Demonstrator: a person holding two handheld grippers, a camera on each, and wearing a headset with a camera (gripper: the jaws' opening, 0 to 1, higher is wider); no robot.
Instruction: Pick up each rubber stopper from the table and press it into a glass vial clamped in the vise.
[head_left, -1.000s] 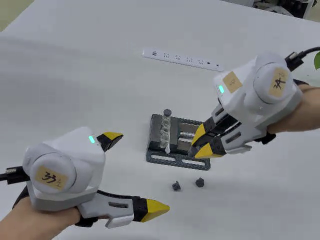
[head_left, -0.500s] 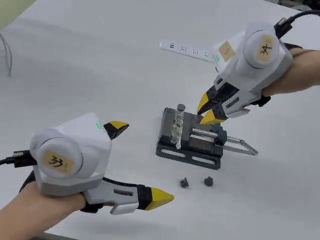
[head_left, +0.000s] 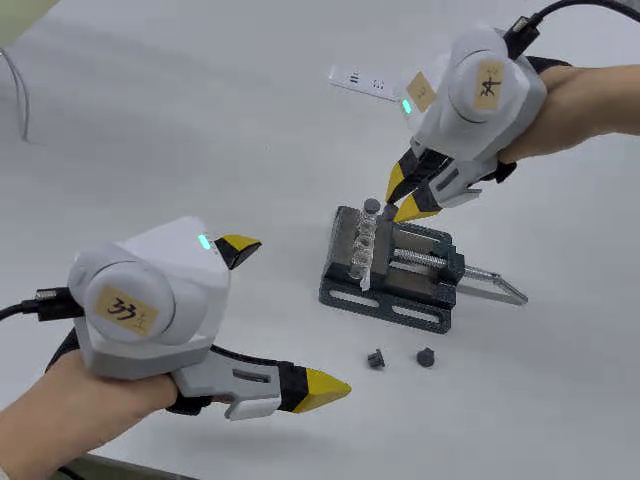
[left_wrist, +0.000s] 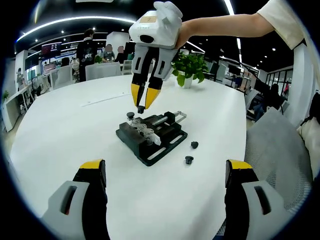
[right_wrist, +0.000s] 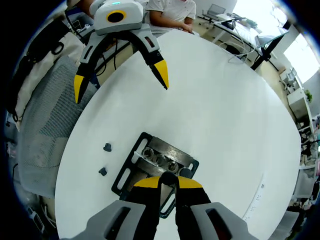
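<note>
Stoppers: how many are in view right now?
4. Two stoppers lie loose on the table near the vise. A third stopper caps the end vial. A fourth stopper is pinched in the right gripper. The gripper may hide more.

Left tool's (head_left: 290, 314) sticker (head_left: 125, 310) reads "33"; right tool's (head_left: 403, 200) sticker (head_left: 490, 83) is unreadable.

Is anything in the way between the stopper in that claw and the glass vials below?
Nothing visible. The right gripper holds the small dark rubber stopper above the clear glass vials in the black metal vise.
</note>
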